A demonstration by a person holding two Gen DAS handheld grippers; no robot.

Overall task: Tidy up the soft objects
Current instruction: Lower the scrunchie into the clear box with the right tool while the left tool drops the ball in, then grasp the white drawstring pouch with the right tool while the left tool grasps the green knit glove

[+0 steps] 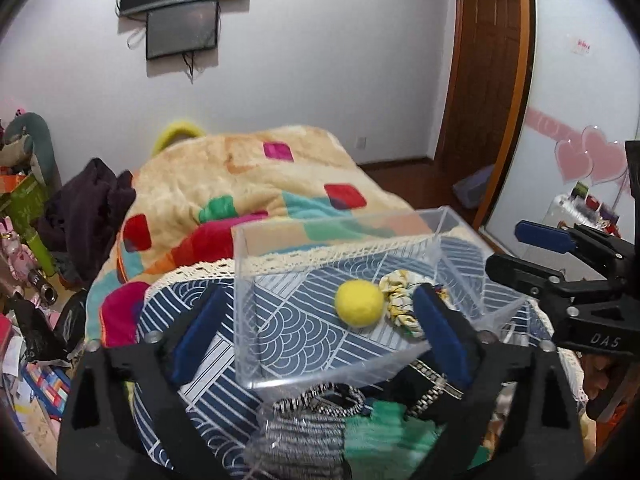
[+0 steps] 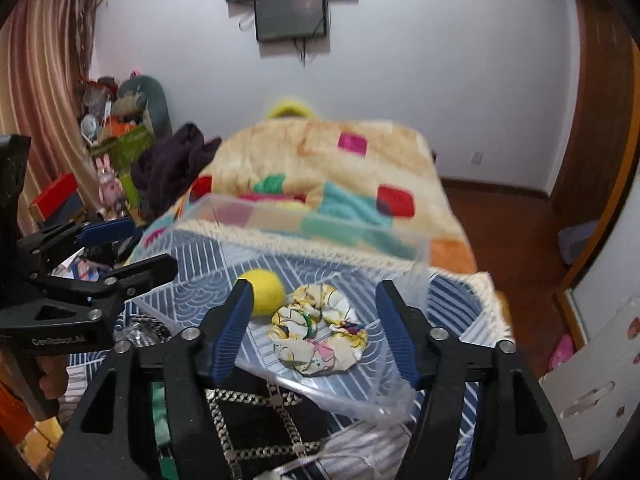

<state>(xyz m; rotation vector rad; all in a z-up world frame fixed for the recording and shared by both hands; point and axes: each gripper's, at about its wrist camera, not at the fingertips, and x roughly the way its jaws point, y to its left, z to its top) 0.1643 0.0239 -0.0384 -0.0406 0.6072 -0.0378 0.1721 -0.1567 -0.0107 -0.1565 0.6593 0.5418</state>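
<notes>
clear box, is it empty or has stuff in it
Not empty: the clear box holds a yellow ball and a scrunchie on its floor.

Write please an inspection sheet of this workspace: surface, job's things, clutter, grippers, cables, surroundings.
Surface: blue patterned cloth with lace edge, spread over the work area.
Job's things: clear plastic box holding a yellow felt ball and a floral scrunchie; a grey knit piece, green cloth and black chain-print cloth lie outside, near the cameras.
Clutter: dark garment beside the colourful blanket.
Grippers: left hand-held gripper open; right hand-held gripper open, the scrunchie between its fingers, untouched.
Cables: wires hang under the wall screens.
Surroundings: bedroom, wooden door, toys and boxes at left.
</notes>
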